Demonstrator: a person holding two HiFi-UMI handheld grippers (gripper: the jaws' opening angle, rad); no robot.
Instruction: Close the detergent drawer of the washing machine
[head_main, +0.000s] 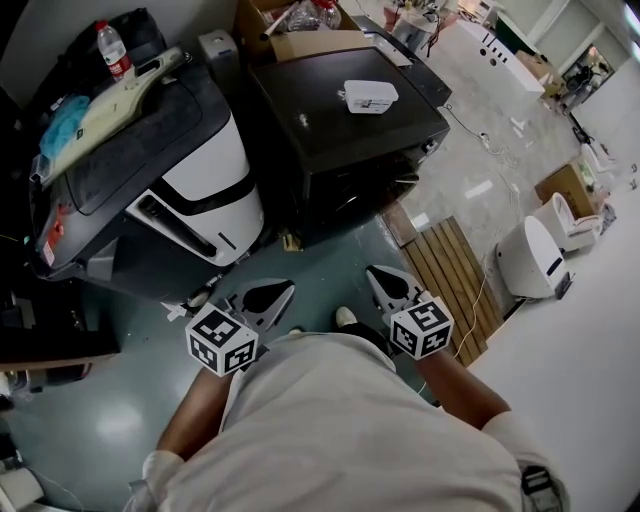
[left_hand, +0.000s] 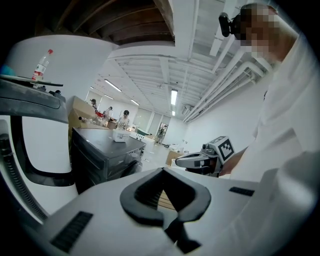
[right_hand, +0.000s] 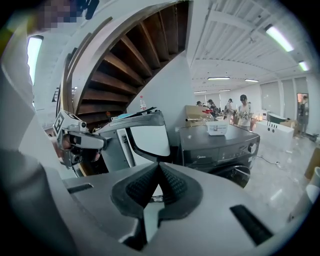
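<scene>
Here, the left gripper (head_main: 284, 289) and the right gripper (head_main: 373, 271) sat side by side in the lower middle of the head view. They were just above the person's pale shirt (head_main: 340, 430), and each pointed toward the top of the frame.

In the left gripper view, the black pads met at their tips and pinched nothing, with only a diamond-shaped gap behind them. The right gripper view showed the same: the ribbed pads were pressed together at the point and the jaws were empty.

The dark grey front-loading washing machine (head_main: 340, 120) stood in the upper middle of the head view, well apart from both grippers. A small white plastic container (head_main: 370, 96) rested on its lid. In the right gripper view, the control strip (right_hand: 215, 156) across the top of its front looked like one flush band. The detergent drawer belongs in that strip, but its outline could not be made out.

To the left stood a white-and-grey appliance (head_main: 200, 190), tilted, with a clear plastic bottle with a red cap (head_main: 113, 50) on top of it. A slatted wooden pallet (head_main: 452, 280) lay on the floor to the right of the right gripper.
</scene>
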